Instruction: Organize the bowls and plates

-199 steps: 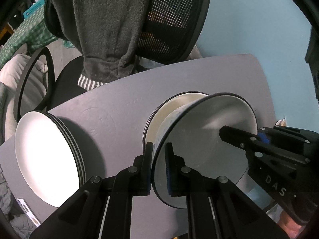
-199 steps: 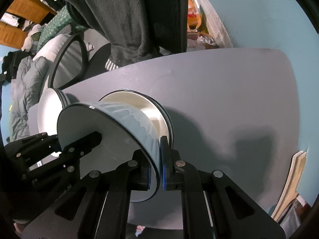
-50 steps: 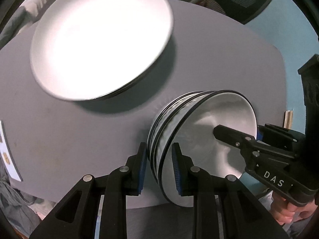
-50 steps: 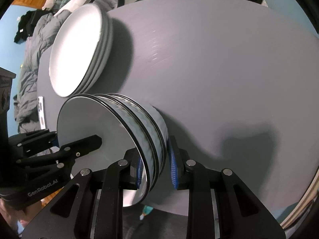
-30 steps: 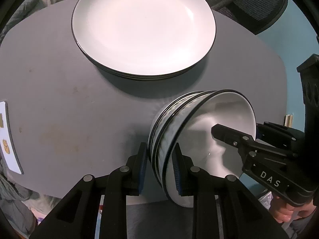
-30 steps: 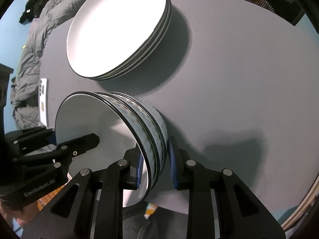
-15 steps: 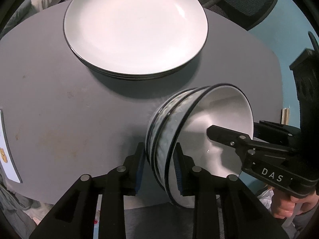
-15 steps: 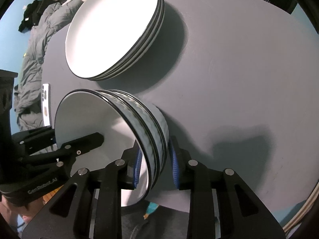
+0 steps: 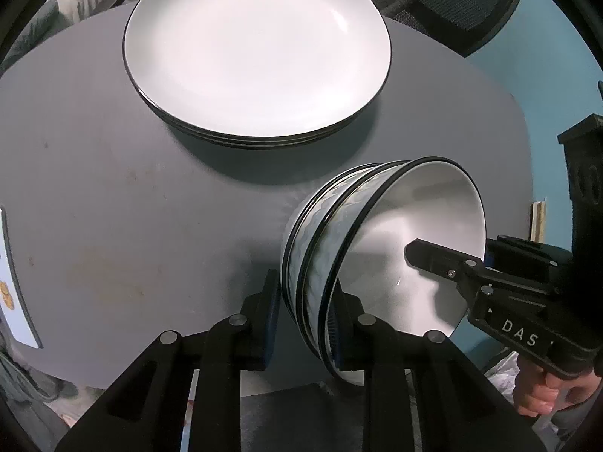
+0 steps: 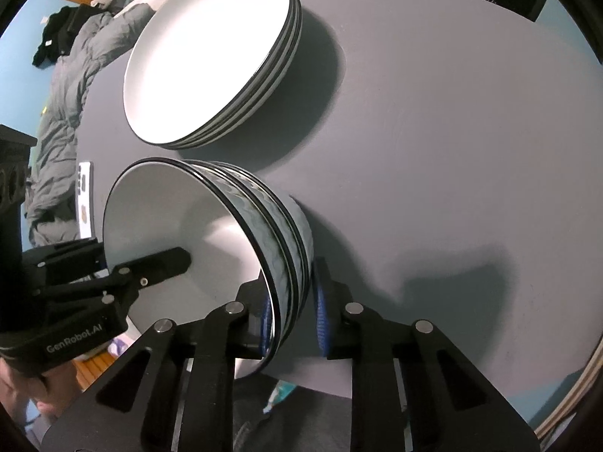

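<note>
"DAS" on right gripper point(image 9: 444, 263) body; "GenRobot.AI" on left gripper point(image 10: 158, 260) body (white lettering).

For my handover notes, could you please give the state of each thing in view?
Bowls: nested stack, gripped on opposite rims.
Plates: stacked flat on the table.
Left tongs: just closing on the bowl rims.
Right tongs: likewise.
</note>
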